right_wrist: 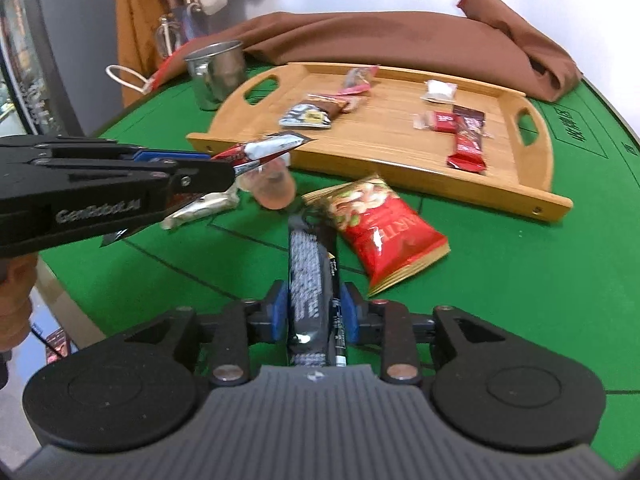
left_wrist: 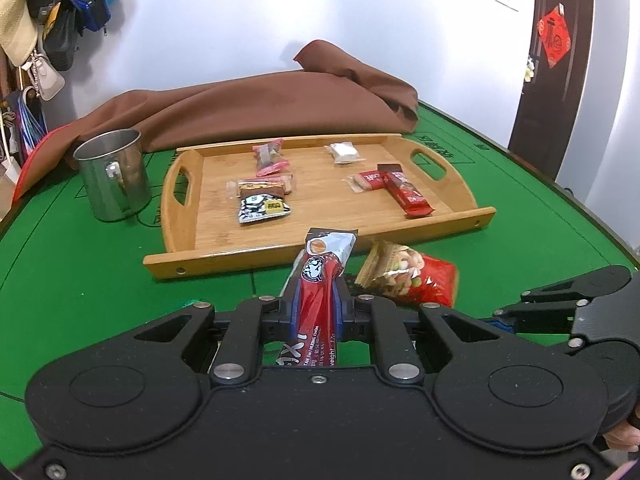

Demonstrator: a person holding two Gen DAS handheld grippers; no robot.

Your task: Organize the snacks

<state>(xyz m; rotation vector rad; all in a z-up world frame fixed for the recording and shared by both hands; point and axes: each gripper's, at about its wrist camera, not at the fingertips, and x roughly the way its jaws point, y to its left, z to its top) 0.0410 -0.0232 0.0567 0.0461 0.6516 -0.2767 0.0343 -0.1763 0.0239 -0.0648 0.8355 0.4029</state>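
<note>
My left gripper [left_wrist: 318,292] is shut on a red and silver stick packet [left_wrist: 320,264], held above the green table just in front of the wooden tray [left_wrist: 360,236]. The right wrist view shows that gripper [right_wrist: 228,168] reaching in from the left with the packet [right_wrist: 272,146]. My right gripper [right_wrist: 314,300] straddles a black packet [right_wrist: 308,264] lying on the table; its blue pads stand just off the packet's sides. A red nut bag [right_wrist: 384,224] lies right of it. Several wrapped snacks lie in the tray [right_wrist: 360,160].
A steel mug [left_wrist: 112,176] stands left of the tray, with a brown cloth [left_wrist: 260,104] bunched behind it. A silver packet [right_wrist: 200,208] and a blurred pinkish item [right_wrist: 276,190] lie below the left gripper. Bags hang at the back left.
</note>
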